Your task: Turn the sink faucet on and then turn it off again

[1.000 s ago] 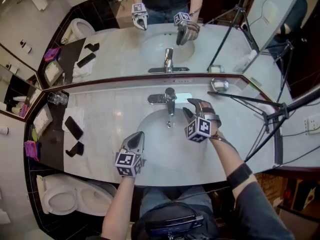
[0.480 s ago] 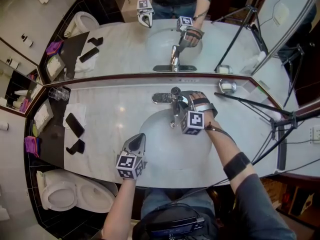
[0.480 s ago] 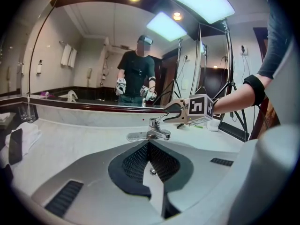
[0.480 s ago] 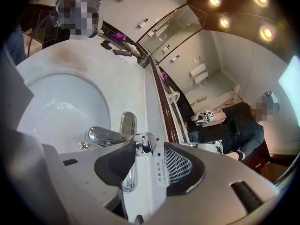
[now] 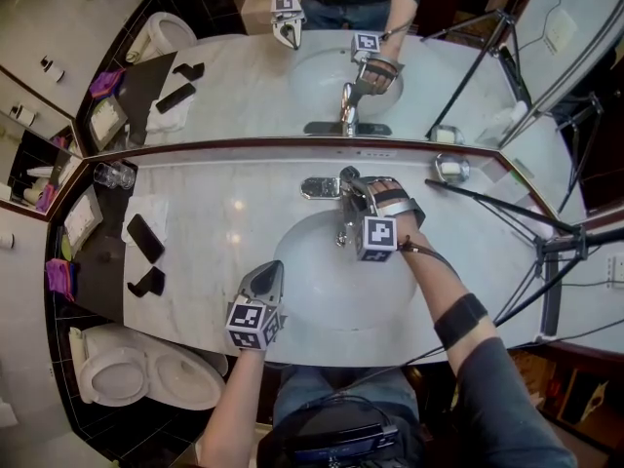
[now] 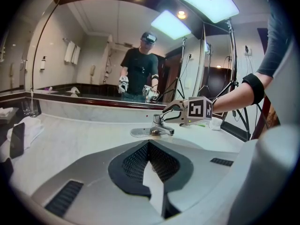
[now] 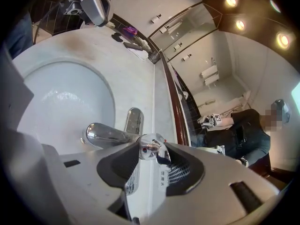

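With my right tongs (image 7: 151,153) just closing onto the faucet handle (image 7: 148,144) and my left tongs (image 6: 149,145) clenched empty, I should seat the grip squarely before levering gently.

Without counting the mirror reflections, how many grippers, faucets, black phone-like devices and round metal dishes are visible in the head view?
Grippers: 2
Faucet: 1
Black phone-like devices: 2
Round metal dish: 1
Total: 6
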Available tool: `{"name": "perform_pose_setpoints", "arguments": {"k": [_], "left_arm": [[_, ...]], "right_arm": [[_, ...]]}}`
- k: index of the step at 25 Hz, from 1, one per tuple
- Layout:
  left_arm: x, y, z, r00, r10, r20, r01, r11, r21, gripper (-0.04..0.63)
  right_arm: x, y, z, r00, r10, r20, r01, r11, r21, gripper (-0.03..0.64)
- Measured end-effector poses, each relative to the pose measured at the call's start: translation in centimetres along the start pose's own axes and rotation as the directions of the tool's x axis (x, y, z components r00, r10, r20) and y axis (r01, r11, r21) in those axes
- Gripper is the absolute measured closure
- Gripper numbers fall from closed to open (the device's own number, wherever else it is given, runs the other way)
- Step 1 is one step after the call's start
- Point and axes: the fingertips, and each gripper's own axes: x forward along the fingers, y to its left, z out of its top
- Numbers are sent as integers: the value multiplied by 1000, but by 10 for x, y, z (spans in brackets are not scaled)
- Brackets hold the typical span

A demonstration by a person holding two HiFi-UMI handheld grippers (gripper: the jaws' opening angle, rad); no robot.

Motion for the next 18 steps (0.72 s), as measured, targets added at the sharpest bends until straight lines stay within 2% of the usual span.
{"name": "perform_pose_setpoints", "arguments": {"k": [5, 18], "left_arm": [[1, -1, -7, 1000, -6, -10, 5, 1000, -9, 607], [1, -3, -8, 1000, -12, -8, 12, 1000, -15, 607]], "right_arm": [[3, 2, -1, 1000, -10, -2, 10, 1000, -3, 474], [0, 9, -1, 999, -54, -1, 54, 999, 10, 477]]}}
